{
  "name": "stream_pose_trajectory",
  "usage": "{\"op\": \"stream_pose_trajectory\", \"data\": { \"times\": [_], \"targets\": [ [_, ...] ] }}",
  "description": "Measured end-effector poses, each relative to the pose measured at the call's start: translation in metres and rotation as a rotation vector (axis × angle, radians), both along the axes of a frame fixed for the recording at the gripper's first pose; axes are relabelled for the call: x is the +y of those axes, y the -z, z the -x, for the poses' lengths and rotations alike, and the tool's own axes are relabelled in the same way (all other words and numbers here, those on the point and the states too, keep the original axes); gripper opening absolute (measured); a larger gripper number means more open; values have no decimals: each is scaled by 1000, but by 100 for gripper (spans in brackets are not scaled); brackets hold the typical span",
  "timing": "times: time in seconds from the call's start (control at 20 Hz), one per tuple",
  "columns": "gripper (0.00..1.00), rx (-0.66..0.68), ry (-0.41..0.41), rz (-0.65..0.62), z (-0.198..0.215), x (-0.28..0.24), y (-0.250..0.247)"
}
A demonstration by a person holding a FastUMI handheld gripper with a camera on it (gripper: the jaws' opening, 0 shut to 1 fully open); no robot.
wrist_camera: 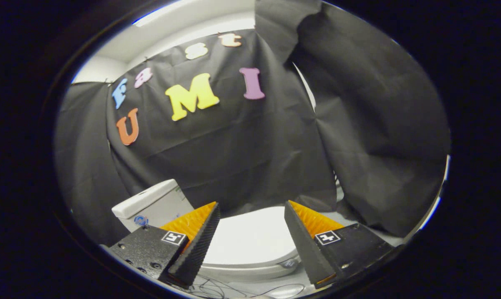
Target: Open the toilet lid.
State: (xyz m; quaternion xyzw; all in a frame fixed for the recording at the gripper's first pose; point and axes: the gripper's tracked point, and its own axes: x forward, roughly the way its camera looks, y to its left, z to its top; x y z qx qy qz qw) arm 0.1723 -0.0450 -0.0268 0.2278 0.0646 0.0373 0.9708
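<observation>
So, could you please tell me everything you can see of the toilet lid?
The toilet lid is white, smooth and glossy, plastic by the look of it, rounded at the front. It lies closed and flat on the toilet, with the white tank standing behind it against the black cloth wall. It shows between and beyond the fingers of the hand-held gripper, which is open above it. Nothing visibly touches the lid from above.

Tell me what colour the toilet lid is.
White, plain. The toilet lid lies closed beyond the open gripper, clearest in the gripper view.
</observation>
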Motion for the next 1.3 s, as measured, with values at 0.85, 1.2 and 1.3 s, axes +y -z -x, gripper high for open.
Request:
{"op": "stream_pose_trajectory", "data": {
  "times": [0.85, 1.2, 1.3],
  "targets": [
    [85, 490, -33, -480, -24, -24, 218],
    [66, 556, -53, -641, -33, -10, 247],
    [58, 564, -61, -633, -40, -8, 252]
  ]
}}
